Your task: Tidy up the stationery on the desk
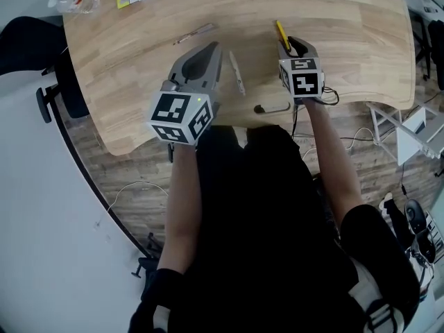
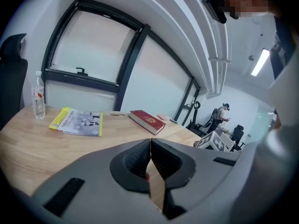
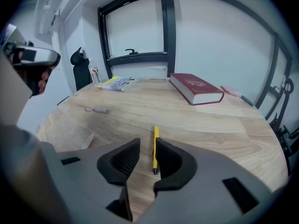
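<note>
— Where containers are looked for, only a clear bottle (image 2: pixel 38 98) is found, stood upright at the desk's far corner; its contents cannot be made out.
— And the yellow pen (image 3: pixel 155 147)?
— It is seen flat on the desk (image 1: pixel 347 40), between the parted jaws of the right gripper (image 3: pixel 147 146), close against one pad and clamped by neither.
— The left gripper (image 2: pixel 150 143)?
— Its jaws are pressed together with nothing held. A white pen (image 1: pixel 237 73) is seen on the desk between the two grippers.
</note>
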Demonstrator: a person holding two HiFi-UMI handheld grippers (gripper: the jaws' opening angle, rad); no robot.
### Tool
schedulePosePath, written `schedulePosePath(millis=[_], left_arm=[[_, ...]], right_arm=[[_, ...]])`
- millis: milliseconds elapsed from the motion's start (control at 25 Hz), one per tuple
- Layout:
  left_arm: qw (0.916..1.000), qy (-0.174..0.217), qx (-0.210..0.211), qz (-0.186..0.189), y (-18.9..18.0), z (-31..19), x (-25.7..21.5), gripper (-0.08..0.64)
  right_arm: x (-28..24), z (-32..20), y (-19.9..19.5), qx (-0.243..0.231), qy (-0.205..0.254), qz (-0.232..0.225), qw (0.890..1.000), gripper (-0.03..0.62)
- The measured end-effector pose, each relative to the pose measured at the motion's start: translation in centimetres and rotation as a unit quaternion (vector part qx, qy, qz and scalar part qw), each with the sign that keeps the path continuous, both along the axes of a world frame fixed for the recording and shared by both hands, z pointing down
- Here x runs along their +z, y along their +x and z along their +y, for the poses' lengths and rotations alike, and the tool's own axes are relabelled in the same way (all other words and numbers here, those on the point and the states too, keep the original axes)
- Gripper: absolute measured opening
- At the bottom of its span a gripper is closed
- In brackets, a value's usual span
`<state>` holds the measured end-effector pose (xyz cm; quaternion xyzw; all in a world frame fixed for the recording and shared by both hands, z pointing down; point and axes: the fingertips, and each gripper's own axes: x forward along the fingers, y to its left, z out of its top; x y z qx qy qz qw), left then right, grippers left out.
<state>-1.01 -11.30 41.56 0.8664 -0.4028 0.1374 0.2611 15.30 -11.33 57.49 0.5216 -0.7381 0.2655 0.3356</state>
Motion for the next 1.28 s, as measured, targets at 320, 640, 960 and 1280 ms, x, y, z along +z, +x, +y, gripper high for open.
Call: schedulePosePath(millis=[320, 640, 960, 1280], left_arm=[[0.9991, -0.001, -0.041, 0.014, -2.7, 0.3, -0.6, 0.035], [0.9967, -0.002, -0.081, 0.008, -5.7, 1.5, -0.7, 0.035], [0.9946, -0.007, -0.101, 0.024, -7.5, 2.4, -0.6, 0.035], [0.9939, -0.016, -0.106, 0.023, -9.0, 3.2, 0.0, 0.035]], right_arm=[[-3.1, 0.1, -5.4, -0.044, 0.016, -0.039, 0.998, 0.13], [-2.2, 2.2, -11.9, -0.12, -0.007, -0.056, 0.991, 0.152], [1.1, 5.1, -15.8, -0.167, -0.043, -0.033, 0.984, 0.153], [3.7, 7.0, -15.6, -0.162, -0.083, -0.001, 0.983, 0.118]])
